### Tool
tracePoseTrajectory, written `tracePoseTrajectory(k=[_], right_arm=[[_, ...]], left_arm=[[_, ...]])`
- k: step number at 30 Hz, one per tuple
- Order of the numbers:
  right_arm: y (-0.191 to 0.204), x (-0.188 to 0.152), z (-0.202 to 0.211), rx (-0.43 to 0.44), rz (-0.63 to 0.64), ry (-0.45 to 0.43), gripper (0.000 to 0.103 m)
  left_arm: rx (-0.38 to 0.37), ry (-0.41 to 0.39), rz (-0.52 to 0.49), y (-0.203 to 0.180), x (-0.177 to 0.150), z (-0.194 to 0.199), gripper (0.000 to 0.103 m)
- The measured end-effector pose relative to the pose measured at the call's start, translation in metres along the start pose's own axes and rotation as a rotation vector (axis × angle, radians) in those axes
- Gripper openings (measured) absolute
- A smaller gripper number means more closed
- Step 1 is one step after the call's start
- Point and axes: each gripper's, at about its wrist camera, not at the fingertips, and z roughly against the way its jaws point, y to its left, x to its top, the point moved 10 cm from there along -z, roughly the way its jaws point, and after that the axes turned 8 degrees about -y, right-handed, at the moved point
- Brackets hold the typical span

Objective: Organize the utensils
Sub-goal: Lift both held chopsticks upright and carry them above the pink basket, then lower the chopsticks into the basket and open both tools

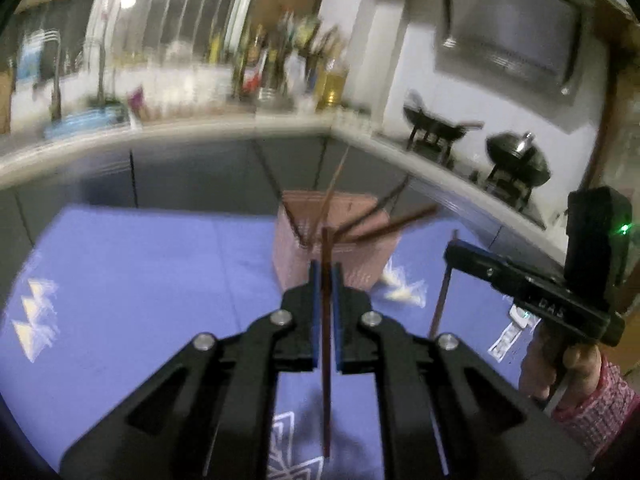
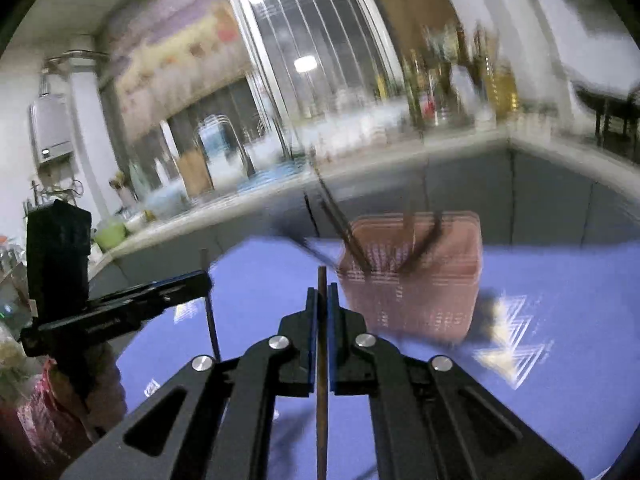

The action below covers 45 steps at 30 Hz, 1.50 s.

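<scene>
A pink slotted utensil basket (image 1: pixel 334 240) (image 2: pixel 416 272) stands on the purple mat, with several brown chopsticks (image 1: pixel 384 222) (image 2: pixel 348 236) leaning out of it. My left gripper (image 1: pixel 326 276) is shut on one brown chopstick (image 1: pixel 327 340), held upright just short of the basket. My right gripper (image 2: pixel 322 298) is shut on another brown chopstick (image 2: pixel 322 360), to the basket's left. From the left wrist view, the right gripper (image 1: pixel 452 250) hangs at the right with its chopstick (image 1: pixel 442 292). From the right wrist view, the left gripper (image 2: pixel 206 276) shows at the left with its chopstick (image 2: pixel 211 312).
The purple mat (image 1: pixel 140 280) (image 2: pixel 560 272) with white triangle prints covers the table. A kitchen counter (image 1: pixel 200 128) behind it carries bottles and jars; two dark woks (image 1: pixel 516 160) sit on the stove at the right. A person's hand and checked sleeve (image 1: pixel 592 396) hold the right gripper.
</scene>
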Motion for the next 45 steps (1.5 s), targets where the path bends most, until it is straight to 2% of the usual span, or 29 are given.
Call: tracePoseTrajectory(k=[2, 5, 8, 12, 18, 23, 27, 33, 38, 45], right_arm=[[0.008, 0.013, 0.020, -0.018, 0.048, -0.059, 0.005], [0.008, 0.016, 0.029, -0.043, 0.073, -0.084, 0.005], [0.005, 0.009, 0.020, -0.064, 0.074, -0.057, 0.005], [0.003, 0.004, 0.016, -0.079, 0.063, -0.054, 0.005], [-0.001, 0.018, 0.013, -0.068, 0.035, -0.055, 0.005], [-0.008, 0.071, 0.005, -0.060, 0.032, -0.102, 0.005], [-0.015, 0.121, -0.003, -0.075, 0.050, -0.155, 0.005], [-0.034, 0.175, -0.008, -0.134, 0.064, -0.276, 0.005], [-0.048, 0.170, -0.040, -0.171, 0.098, -0.287, 0.005], [-0.069, 0.139, -0.083, -0.161, 0.086, -0.231, 0.005]], left_arm=[[0.009, -0.049, -0.027, -0.004, 0.013, 0.019, 0.005], [0.019, -0.051, -0.042, -0.005, 0.012, 0.022, 0.005], [0.045, -0.012, -0.049, -0.002, -0.001, 0.012, 0.005], [0.044, -0.017, -0.054, -0.002, -0.007, 0.009, 0.005], [0.036, -0.027, -0.040, 0.001, 0.008, 0.007, 0.005], [0.042, -0.075, -0.016, 0.010, 0.065, 0.001, 0.005], [0.087, -0.153, -0.061, 0.011, 0.125, -0.005, 0.005], [0.092, -0.274, -0.061, 0.007, 0.195, -0.018, 0.005], [0.083, -0.291, -0.067, -0.003, 0.210, -0.061, 0.005], [0.109, -0.231, -0.091, -0.008, 0.185, -0.129, 0.005]])
